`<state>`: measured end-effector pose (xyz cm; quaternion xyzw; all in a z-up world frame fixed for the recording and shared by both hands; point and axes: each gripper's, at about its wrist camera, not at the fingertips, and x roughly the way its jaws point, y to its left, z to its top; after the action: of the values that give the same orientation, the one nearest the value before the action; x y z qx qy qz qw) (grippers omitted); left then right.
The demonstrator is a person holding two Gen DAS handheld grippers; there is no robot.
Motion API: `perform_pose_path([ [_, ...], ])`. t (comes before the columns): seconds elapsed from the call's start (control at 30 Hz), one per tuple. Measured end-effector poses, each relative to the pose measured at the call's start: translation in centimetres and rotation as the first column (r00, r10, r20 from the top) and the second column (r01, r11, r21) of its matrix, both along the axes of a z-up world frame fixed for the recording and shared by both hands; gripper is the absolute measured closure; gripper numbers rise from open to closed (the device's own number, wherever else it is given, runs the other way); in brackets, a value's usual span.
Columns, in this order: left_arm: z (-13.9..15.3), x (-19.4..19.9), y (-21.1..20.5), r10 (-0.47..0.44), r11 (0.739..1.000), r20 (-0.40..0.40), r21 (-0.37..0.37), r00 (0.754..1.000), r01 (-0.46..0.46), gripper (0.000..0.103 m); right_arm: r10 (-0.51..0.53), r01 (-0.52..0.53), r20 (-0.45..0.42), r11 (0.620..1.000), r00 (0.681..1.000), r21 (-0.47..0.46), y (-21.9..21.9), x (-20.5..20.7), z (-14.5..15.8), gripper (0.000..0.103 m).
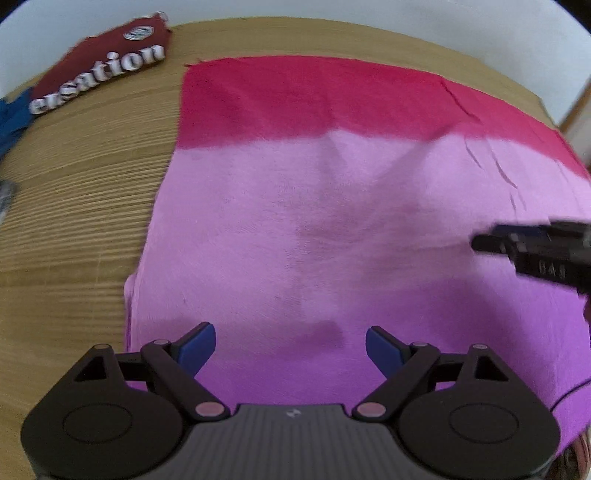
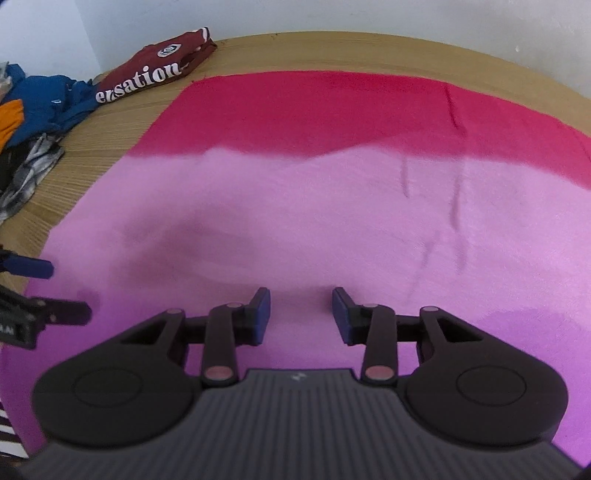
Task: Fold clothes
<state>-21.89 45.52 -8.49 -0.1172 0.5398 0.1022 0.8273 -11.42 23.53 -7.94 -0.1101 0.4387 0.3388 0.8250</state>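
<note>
Pink-and-magenta garment (image 1: 295, 206) lies spread flat on the desk (image 1: 85, 221); left gripper (image 1: 290, 349) and right gripper (image 2: 301, 315) hover above it, jaws apart, holding nothing.

Light wooden table with fine straight grain (image 2: 110, 155), far edge curved by the lens. Plain white wall (image 2: 406, 18) behind it, evenly lit and matte. Strip of pale wooden trim (image 1: 580, 107) at the far right.
</note>
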Motion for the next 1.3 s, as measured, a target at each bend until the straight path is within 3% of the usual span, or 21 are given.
perform_pose_path([
  [0.17,-0.6,0.1,1.5,-0.056,0.998,0.005,-0.032,0.998,0.056,0.012,0.089,-0.09,0.058,0.996,0.994,0.022,4.1,1.8,2.8,0.064],
  [0.3,-0.6,0.0,1.7,-0.074,0.997,0.015,-0.033,0.997,0.074,0.012,0.219,-0.22,0.1,0.975,0.971,-0.003,9.4,6.9,4.1,0.064],
  [0.47,-0.4,0.0,2.5,-0.039,0.998,-0.003,-0.055,0.999,0.039,0.012,0.332,-0.329,0.101,0.943,0.938,-0.043,17.6,15.0,3.0,0.064],
  [0.6,-0.4,0.4,2.9,-0.034,0.998,-0.016,-0.051,0.999,0.033,0.012,0.333,-0.331,0.071,0.943,0.94,-0.036,22.7,20.4,1.6,0.064],
  [0.7,-0.4,0.5,3.1,-0.024,0.998,-0.016,-0.054,1.0,0.023,0.011,0.37,-0.366,0.07,0.929,0.926,-0.06,25.0,22.2,0.7,0.064],
  [0.83,-0.5,0.5,3.0,-0.034,0.998,-0.019,-0.045,0.999,0.033,0.011,0.462,-0.448,0.071,0.88,0.884,-0.155,27.0,23.0,-0.6,0.064],
  [0.93,-0.5,0.5,2.9,-0.031,0.999,-0.023,-0.043,0.999,0.03,0.01,0.501,-0.487,0.064,0.86,0.863,-0.154,27.5,23.5,-0.9,0.062],
  [0.97,-0.6,0.6,2.9,-0.03,0.999,-0.024,-0.044,0.999,0.029,0.01,0.509,-0.499,0.046,0.855,0.859,-0.142,27.4,23.5,-0.9,0.069],
  [1.0,-0.6,0.6,2.9,-0.031,0.999,-0.024,-0.045,0.999,0.03,0.009,0.522,-0.514,0.034,0.847,0.852,-0.136,27.3,23.5,-0.9,0.093],
  [1.03,-0.6,0.6,2.8,-0.032,0.999,-0.025,-0.044,0.999,0.031,0.008,0.539,-0.532,0.028,0.836,0.842,-0.134,27.2,23.2,-0.8,0.1],
  [1.17,-0.5,0.5,2.7,-0.036,0.998,-0.028,-0.043,0.999,0.035,0.008,0.57,-0.558,0.084,0.819,0.817,-0.131,27.3,22.0,-0.5,0.1],
  [1.3,-0.3,0.3,2.6,-0.029,0.999,-0.029,-0.046,0.999,0.028,0.008,0.528,-0.515,0.149,0.849,0.836,-0.122,28.5,22.4,0.3,0.1],
])
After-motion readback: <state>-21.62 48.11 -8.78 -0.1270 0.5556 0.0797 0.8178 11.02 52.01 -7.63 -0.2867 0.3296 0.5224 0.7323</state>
